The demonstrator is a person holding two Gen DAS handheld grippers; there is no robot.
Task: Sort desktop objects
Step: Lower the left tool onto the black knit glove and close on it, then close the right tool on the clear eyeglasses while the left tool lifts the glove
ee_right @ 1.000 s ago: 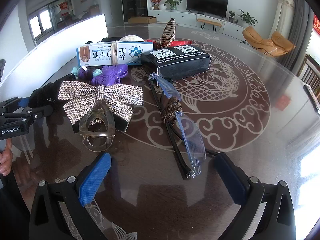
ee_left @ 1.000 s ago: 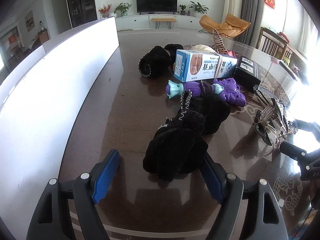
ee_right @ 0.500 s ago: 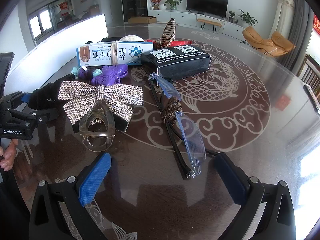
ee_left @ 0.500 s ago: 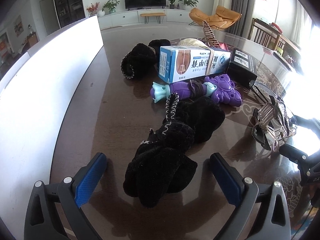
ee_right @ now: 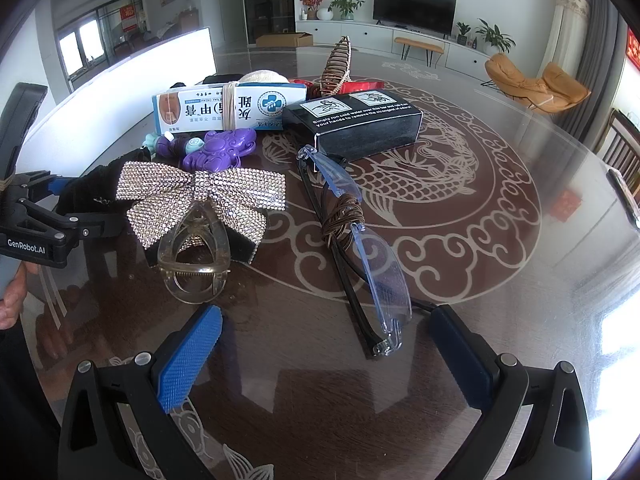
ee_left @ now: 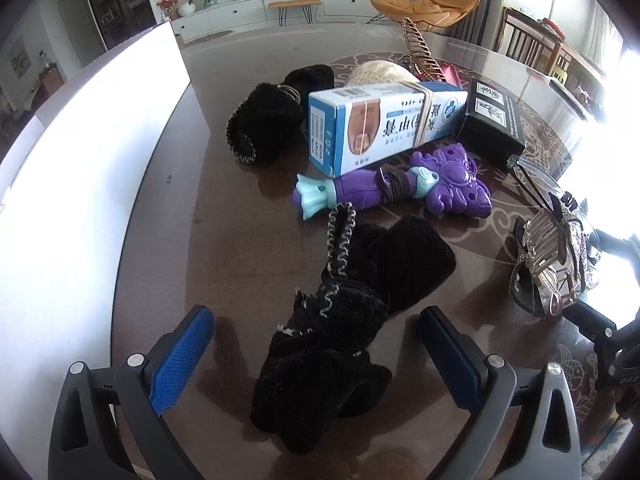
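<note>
My left gripper [ee_left: 316, 350] is open, its blue pads on either side of the near end of a black fuzzy cloth bow [ee_left: 352, 312] lying on the dark table. Beyond lie a purple toy wand [ee_left: 400, 190], a blue and white medicine box [ee_left: 384, 124] and a black fuzzy scrunchie [ee_left: 262, 124]. My right gripper [ee_right: 324, 356] is open above the table. Folded blue-tinted glasses [ee_right: 360, 248] bound with a brown band lie between its fingers. A rhinestone bow hair clip [ee_right: 200, 204] lies to the left.
A black box [ee_right: 356, 126] stands behind the glasses, with a brown claw clip [ee_right: 336, 68] and a red item [ee_right: 356, 87] farther back. A white panel [ee_left: 72, 184] runs along the table's left side. The left gripper shows in the right wrist view [ee_right: 44, 216].
My left gripper has opened wider and drawn back slightly, so the black cloth bow lies loose between the pads. The right gripper has not moved.
</note>
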